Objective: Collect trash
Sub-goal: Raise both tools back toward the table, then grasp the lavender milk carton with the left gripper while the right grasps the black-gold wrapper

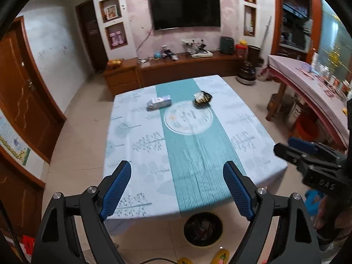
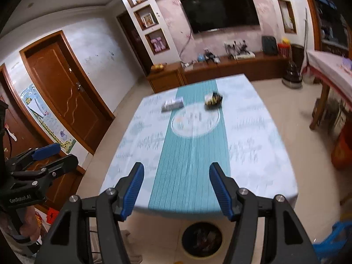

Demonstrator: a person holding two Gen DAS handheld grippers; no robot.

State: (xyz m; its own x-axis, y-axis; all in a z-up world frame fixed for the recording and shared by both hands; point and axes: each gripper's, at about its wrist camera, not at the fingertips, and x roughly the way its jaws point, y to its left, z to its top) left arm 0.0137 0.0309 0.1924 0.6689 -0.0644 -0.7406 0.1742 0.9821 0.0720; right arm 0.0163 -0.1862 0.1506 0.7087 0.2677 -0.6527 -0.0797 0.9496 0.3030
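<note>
Two pieces of trash lie at the far end of the table [image 1: 136, 132] [image 2: 253, 154], which wears a white and teal cloth. One is a white and blue pack [image 1: 159, 102] [image 2: 172, 105] lying flat. To its right sits a crumpled black and yellow wrapper [image 1: 202, 98] [image 2: 213, 100]. A round trash bin [image 1: 202, 228] [image 2: 201, 239] with scraps inside stands on the floor at the table's near edge. My left gripper [image 1: 176, 164] [image 2: 63, 154] hangs open and empty above the near edge. My right gripper [image 2: 176, 167] [image 1: 286, 145] is beside it, also open and empty.
A second table with a pink cloth [image 1: 308, 81] stands to the right, with an orange bucket [image 1: 307, 129] under it. A blue stool [image 1: 312, 198] is at the near right. Yellow slippers [image 1: 220, 256] lie by the bin. Wooden doors [image 2: 66, 92] line the left wall, a TV cabinet [image 1: 187, 66] the back.
</note>
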